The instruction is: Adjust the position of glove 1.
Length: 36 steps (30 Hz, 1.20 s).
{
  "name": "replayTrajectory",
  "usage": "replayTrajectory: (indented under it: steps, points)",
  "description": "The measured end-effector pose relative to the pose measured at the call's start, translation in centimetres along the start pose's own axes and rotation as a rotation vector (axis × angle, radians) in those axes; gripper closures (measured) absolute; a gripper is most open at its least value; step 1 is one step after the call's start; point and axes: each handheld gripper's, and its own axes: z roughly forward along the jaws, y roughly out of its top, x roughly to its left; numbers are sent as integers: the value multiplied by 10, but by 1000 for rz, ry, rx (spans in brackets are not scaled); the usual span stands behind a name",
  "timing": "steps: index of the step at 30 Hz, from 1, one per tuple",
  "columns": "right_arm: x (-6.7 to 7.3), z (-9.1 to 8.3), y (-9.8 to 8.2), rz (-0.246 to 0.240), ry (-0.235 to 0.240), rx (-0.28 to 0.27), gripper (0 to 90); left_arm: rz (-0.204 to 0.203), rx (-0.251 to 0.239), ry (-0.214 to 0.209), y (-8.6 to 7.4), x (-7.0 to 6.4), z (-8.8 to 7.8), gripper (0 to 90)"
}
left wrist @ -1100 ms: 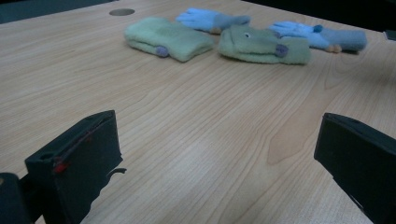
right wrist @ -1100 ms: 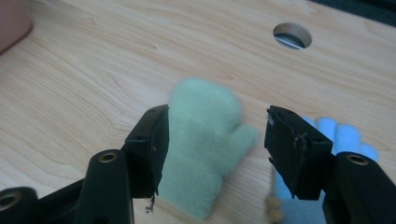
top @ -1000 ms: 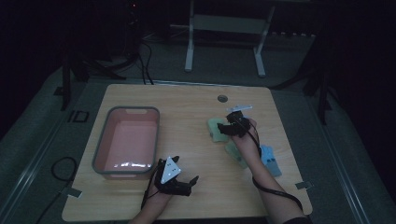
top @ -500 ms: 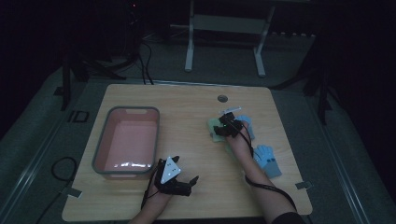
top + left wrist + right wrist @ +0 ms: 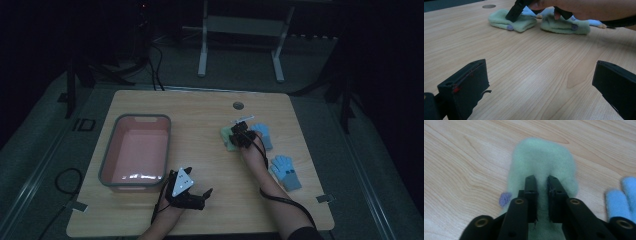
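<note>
Setting: dark room, a light wooden table under the high view, grey floor around it.
Left gripper: nearest the person at the table's front edge; jaws spread wide, nothing between them, bare wood ahead in the left gripper view.
Pink bin: just beyond and left of the left gripper, on the table's left half.
Loose blue glove: right of the right forearm, flat on the wood.
Right gripper: past mid-table, pointing down onto a green glove; its jaws have just been closing and now stand nearly together, pinching a fold of the fleece between the pads.
Green glove, place: flat on the table right of centre, a small purple patch at its edge.
Second green glove: just beside the gripped one, seen in the left gripper view.
Other blue glove: just right of the right gripper.
Far edge: a round grommet in the tabletop.
</note>
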Motion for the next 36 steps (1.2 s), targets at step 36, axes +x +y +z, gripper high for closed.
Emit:
replayTrajectory:
  steps: [36]
  points:
    - [76,-137,-66,167,70,-223,844,28,2,6,0,-2,0,8]
